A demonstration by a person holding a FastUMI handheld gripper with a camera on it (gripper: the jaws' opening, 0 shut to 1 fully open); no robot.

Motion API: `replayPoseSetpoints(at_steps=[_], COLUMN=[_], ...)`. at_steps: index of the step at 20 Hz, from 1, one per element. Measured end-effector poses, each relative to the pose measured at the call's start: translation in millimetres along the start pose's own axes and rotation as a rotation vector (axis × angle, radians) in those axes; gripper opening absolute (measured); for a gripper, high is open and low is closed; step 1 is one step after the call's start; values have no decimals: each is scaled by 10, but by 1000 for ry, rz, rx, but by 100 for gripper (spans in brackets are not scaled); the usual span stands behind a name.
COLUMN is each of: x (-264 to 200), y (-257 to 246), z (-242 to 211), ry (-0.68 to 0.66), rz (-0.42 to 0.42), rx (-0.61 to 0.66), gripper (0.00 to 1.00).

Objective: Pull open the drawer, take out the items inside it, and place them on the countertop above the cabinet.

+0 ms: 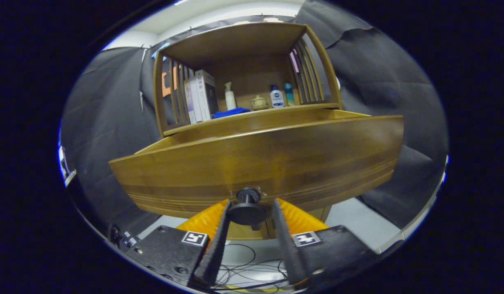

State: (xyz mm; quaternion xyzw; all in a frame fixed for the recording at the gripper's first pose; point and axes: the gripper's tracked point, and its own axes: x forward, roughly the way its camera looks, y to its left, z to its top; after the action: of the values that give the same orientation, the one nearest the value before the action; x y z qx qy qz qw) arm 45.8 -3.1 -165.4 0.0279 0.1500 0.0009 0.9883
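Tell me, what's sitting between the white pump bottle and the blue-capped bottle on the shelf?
A small round lidded jar, seen in the gripper view between the pump bottle and blue-capped bottle.

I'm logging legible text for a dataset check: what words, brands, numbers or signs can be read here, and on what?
Nothing can be quoted.
Boxes on the shelf: printed characters, too small to read.
White and blue bottle: label too blurred to read.
Square markers on the claw: coded patterns, no words.
Drawer knob, between the claw's fingers: no text.
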Motion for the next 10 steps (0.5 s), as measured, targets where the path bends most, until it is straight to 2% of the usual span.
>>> replayPoseSetpoints(at_steps=[3, 4, 7, 10], x=[-210, -278, -451, -495], y=[-56, -114, -234, -289], z=[151, 211, 643, 937], ry=[-12, -15, -93, -102], rz=[19, 3, -17, -17], rx=[47, 62, 87, 94], gripper=[93, 100, 100, 100])
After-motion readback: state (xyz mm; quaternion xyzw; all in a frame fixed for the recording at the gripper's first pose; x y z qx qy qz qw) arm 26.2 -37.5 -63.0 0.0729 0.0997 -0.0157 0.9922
